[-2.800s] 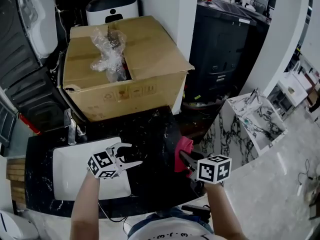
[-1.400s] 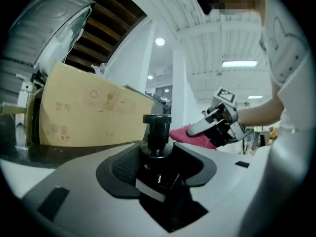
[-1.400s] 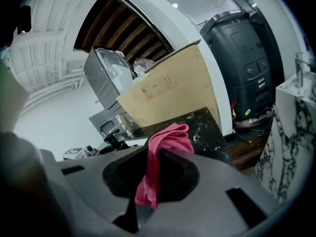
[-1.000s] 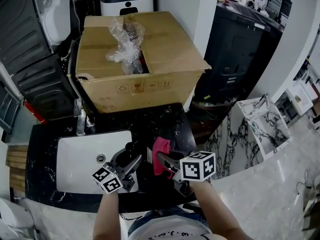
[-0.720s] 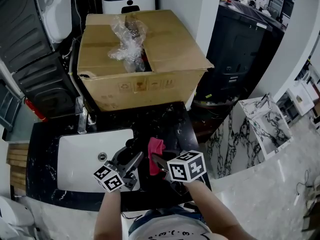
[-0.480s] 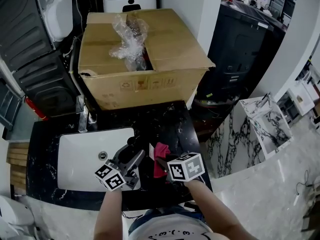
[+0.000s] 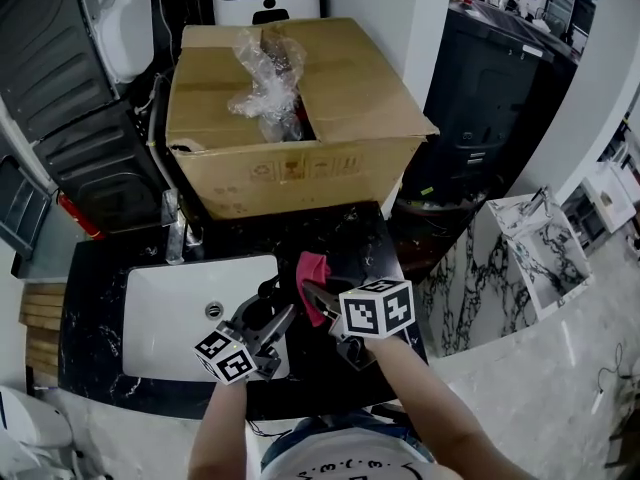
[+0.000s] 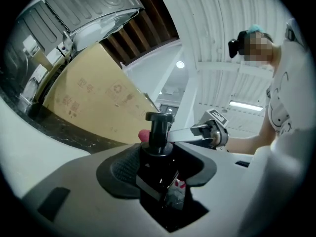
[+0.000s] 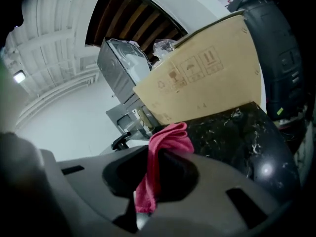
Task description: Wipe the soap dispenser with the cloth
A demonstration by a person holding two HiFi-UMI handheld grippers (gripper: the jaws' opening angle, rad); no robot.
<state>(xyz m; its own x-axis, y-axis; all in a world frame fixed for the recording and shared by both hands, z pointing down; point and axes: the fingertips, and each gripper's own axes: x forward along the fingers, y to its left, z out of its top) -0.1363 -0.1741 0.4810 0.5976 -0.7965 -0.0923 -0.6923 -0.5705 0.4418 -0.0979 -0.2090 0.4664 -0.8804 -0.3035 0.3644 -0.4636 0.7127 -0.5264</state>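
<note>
The black soap dispenser [image 7: 266, 299] stands on the counter at the sink's right rim. My left gripper [image 7: 268, 316] is shut on its body. In the left gripper view the dispenser [image 8: 158, 174] fills the gap between the jaws, with its pump head [image 8: 159, 118] sticking up. My right gripper [image 7: 312, 292] is shut on a pink cloth [image 7: 312, 268] just right of the dispenser. From the left gripper view I see a bit of the cloth [image 8: 144, 135] beside the pump neck; whether it touches I cannot tell. The cloth [image 9: 165, 141] hangs bunched from the right gripper [image 9: 155, 168].
A large cardboard box [image 7: 300, 118] with crumpled plastic on top stands behind the black marble counter [image 7: 355, 238]. The white sink [image 7: 170, 313] with its faucet [image 7: 178, 233] is left of the dispenser. The counter ends close on the right, beside a dark cabinet [image 7: 490, 98].
My right gripper has carried the pink cloth away from me, toward the box, along the dispenser's right side. The left gripper has kept its hold on the dispenser.
</note>
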